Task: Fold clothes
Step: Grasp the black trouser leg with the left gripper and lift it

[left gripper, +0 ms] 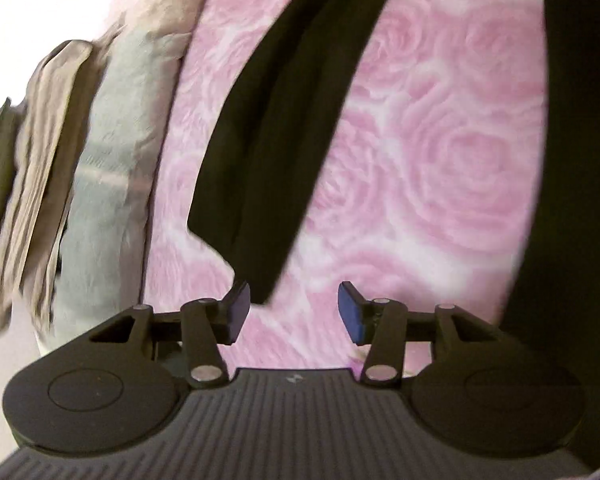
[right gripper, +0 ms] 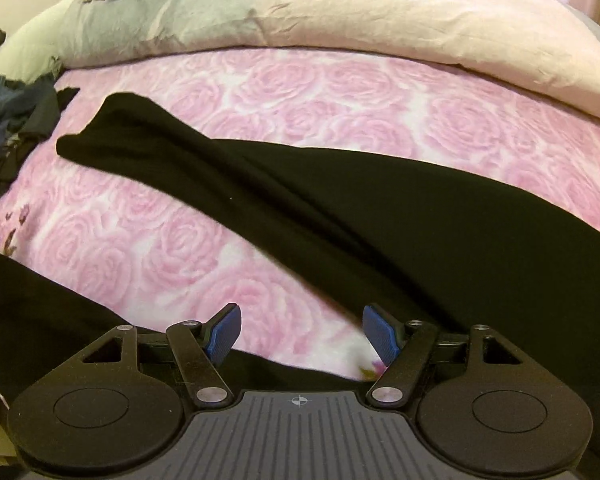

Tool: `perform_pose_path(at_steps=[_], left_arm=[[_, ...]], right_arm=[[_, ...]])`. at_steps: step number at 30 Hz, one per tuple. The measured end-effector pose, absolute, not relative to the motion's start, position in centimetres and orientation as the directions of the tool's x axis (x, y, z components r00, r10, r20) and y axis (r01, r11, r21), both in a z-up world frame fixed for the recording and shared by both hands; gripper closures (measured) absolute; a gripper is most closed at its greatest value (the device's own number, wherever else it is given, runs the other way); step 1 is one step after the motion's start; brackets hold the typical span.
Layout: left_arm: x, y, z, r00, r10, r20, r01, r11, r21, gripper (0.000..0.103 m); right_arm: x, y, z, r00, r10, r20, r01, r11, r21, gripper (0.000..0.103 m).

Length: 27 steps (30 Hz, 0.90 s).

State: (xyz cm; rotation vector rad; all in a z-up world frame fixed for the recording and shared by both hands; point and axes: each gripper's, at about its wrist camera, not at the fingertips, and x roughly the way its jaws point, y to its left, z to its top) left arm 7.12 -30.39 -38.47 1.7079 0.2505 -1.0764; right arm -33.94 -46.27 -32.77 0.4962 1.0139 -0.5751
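Trousers (right gripper: pixel 340 216), black, lie spread with legs apart on the pink rose bedspread (right gripper: pixel 300 92), not yet folded, we judge. Our left gripper (left gripper: pixel 294 312) and right gripper (right gripper: pixel 302 332) hover over them, jaws wide apart, holding nothing. Folded laundry (left gripper: pixel 40 152) sits stacked nearby. We see no readable writing.

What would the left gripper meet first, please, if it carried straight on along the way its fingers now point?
Most likely the pink rose-patterned bedspread, which fills the gap ahead of the open left gripper. The black fabric garment's hem sits just left of that line near the left finger; depth is unclear, so it might brush it first.
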Motion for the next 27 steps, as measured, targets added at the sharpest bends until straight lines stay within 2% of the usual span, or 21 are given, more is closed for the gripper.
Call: perform_pose_path(at_steps=[7, 11, 14, 18, 21, 23, 24, 25, 27], left_arm=[[14.3, -37.4, -39.7, 0.518, -0.409, -0.751, 0.611, -0.438, 0.660, 0.059], [17.5, -43.0, -40.2, 0.437, -0.436, -0.786, 0.629, -0.477, 0.614, 0.059], [18.4, -46.2, -41.5, 0.348, -0.415, -0.841, 0.603, -0.588, 0.540, 0.058], [18.4, -48.6, -43.9, 0.283, -0.369, -0.885, 0.458, -0.759, 0.463, 0.051], [18.7, -49.5, -45.1, 0.251, -0.326, -0.911, 0.394, -0.826, 0.404, 0.046], [18.9, -49.9, -45.3, 0.232, -0.298, -0.926, 0.380, -0.849, 0.368, 0.048], [19.0, -50.1, -45.2, 0.220, -0.268, -0.938, 0.390, -0.857, 0.337, 0.064], [19.1, -50.0, -44.9, 0.214, -0.255, -0.943, 0.396, -0.860, 0.323, 0.088], [19.0, -49.0, -43.9, 0.218, -0.278, -0.936, 0.398, -0.850, 0.345, 0.101]], right_arm=[[-31.5, -47.0, -34.5, 0.361, -0.216, -0.907, 0.720, 0.683, 0.123, 0.032], [-30.3, -46.2, -34.7, 0.368, -0.209, -0.906, 0.735, 0.662, 0.146, 0.032], [-30.1, -45.0, -34.8, 0.355, -0.201, -0.913, 0.742, 0.654, 0.145, 0.032], [-31.1, -43.5, -35.3, 0.309, -0.206, -0.929, 0.765, 0.634, 0.114, 0.032], [-32.9, -43.1, -36.2, 0.277, -0.200, -0.940, 0.815, 0.566, 0.120, 0.032], [-33.9, -43.1, -36.7, 0.261, -0.201, -0.944, 0.843, 0.524, 0.122, 0.032], [-34.3, -43.1, -36.9, 0.254, -0.203, -0.946, 0.855, 0.504, 0.121, 0.032], [-34.5, -43.0, -37.0, 0.248, -0.205, -0.947, 0.865, 0.488, 0.121, 0.032], [-34.9, -42.9, -37.2, 0.238, -0.210, -0.948, 0.883, 0.454, 0.121, 0.032]])
